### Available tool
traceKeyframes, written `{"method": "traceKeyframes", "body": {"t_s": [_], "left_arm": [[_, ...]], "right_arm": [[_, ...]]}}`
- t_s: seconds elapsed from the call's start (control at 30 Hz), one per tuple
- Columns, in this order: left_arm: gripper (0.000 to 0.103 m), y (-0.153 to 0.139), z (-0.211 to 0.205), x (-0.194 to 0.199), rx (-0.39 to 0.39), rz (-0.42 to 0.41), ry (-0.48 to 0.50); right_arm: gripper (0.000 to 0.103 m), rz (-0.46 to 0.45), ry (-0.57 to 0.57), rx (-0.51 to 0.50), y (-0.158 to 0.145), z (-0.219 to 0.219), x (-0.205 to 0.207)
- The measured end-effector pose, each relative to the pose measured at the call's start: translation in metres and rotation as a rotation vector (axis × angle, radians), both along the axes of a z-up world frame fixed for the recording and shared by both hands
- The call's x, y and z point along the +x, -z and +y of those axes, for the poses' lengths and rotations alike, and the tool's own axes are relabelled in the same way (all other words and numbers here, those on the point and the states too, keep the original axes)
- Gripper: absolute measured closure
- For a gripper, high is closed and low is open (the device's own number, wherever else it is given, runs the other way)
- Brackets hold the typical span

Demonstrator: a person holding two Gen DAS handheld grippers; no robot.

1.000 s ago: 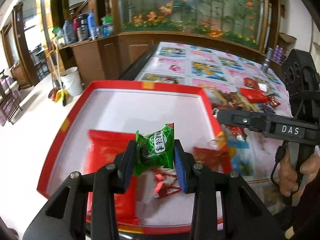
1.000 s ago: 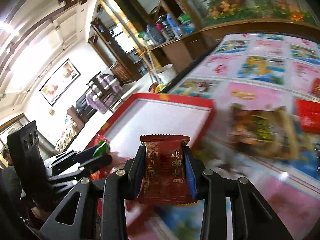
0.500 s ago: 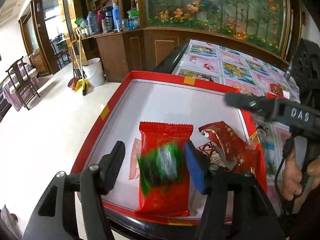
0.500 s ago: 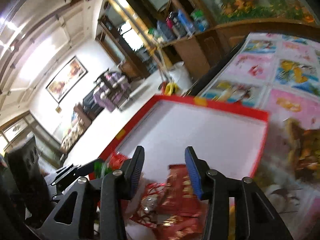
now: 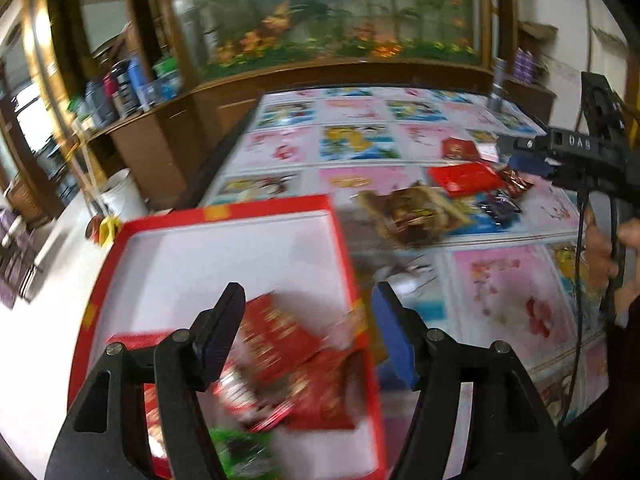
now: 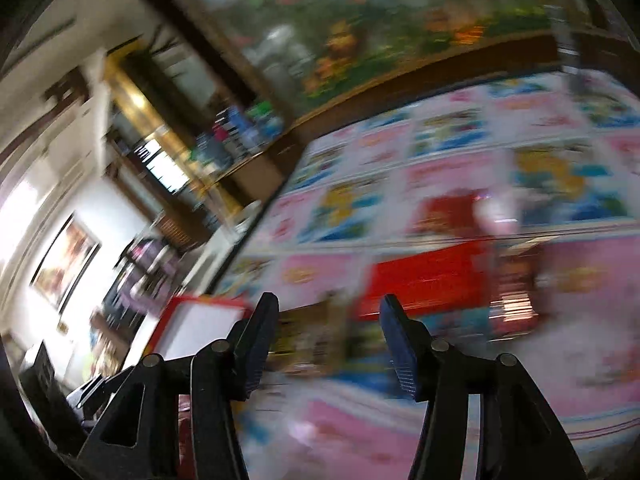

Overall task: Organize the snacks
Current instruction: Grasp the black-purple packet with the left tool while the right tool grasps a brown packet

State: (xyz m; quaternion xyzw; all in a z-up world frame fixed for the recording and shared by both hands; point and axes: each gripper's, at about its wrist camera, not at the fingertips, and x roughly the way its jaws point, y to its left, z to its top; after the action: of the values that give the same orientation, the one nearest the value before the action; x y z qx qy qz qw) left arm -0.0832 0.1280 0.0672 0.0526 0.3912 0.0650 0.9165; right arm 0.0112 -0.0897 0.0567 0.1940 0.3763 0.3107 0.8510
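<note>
Both packets have dropped from my claws into the red box [image 5: 120,248]. Left claw [image 5: 308,328] and right claw [image 5: 532,162] are empty, jaws opening. Loose snacks [image 5: 412,216] lie ahead on the surface [image 5: 520,280], next targets, I judge.

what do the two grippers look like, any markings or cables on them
Both are black plastic with angular arms, round silver screws at the joints and blue pads on the fingers. The left gripper shows this up close. The right gripper carries white lettering on its side, a black cable hanging below, and a dark sleeve behind it.
</note>
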Motion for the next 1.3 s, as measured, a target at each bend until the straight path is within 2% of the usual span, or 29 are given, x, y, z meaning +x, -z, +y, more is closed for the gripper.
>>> {"method": "traceKeyframes", "body": {"t_s": [0.13, 0.27, 0.43, 0.57, 0.67, 0.77, 0.83, 1.0, 1.13, 1.2, 1.27, 1.3], "left_arm": [[0.038, 0.001, -0.028, 0.021, -0.029, 0.029, 0.058], [0.038, 0.007, -0.061, 0.032, -0.043, 0.056, 0.132], [0.038, 0.017, -0.093, 0.042, -0.035, 0.084, 0.203], [0.038, 0.025, -0.104, 0.06, -0.016, 0.081, 0.24], [0.038, 0.029, -0.111, 0.073, -0.013, 0.079, 0.276], [0.038, 0.032, -0.126, 0.088, 0.0, 0.089, 0.346], [0.038, 0.031, -0.136, 0.094, 0.011, 0.085, 0.385], [0.038, 0.033, -0.167, 0.115, 0.062, 0.093, 0.504], [0.038, 0.041, -0.179, 0.133, 0.076, 0.155, 0.572], [0.038, 0.049, -0.182, 0.142, 0.105, 0.192, 0.576], [0.039, 0.056, -0.181, 0.148, 0.094, 0.23, 0.591], [0.04, 0.055, -0.18, 0.149, 0.061, 0.222, 0.6]], "right_arm": [[0.048, 0.063, 0.167, 0.014, 0.012, -0.052, 0.028], [0.048, 0.154, 0.241, 0.011, 0.033, -0.072, 0.053], [0.048, 0.183, 0.24, -0.109, 0.048, -0.063, 0.065], [0.051, 0.157, 0.229, -0.213, 0.049, -0.047, 0.063], [0.071, 0.11, 0.251, -0.365, 0.048, -0.031, 0.058], [0.073, 0.099, 0.254, -0.422, 0.048, -0.027, 0.055], [0.075, 0.121, 0.27, -0.406, 0.048, -0.033, 0.056], [0.077, 0.25, 0.354, -0.177, 0.052, -0.078, 0.066], [0.077, 0.281, 0.389, -0.13, 0.054, -0.091, 0.067], [0.077, 0.306, 0.39, -0.089, 0.056, -0.096, 0.069], [0.077, 0.319, 0.389, -0.069, 0.057, -0.099, 0.07], [0.077, 0.32, 0.389, -0.069, 0.057, -0.099, 0.071]]}}
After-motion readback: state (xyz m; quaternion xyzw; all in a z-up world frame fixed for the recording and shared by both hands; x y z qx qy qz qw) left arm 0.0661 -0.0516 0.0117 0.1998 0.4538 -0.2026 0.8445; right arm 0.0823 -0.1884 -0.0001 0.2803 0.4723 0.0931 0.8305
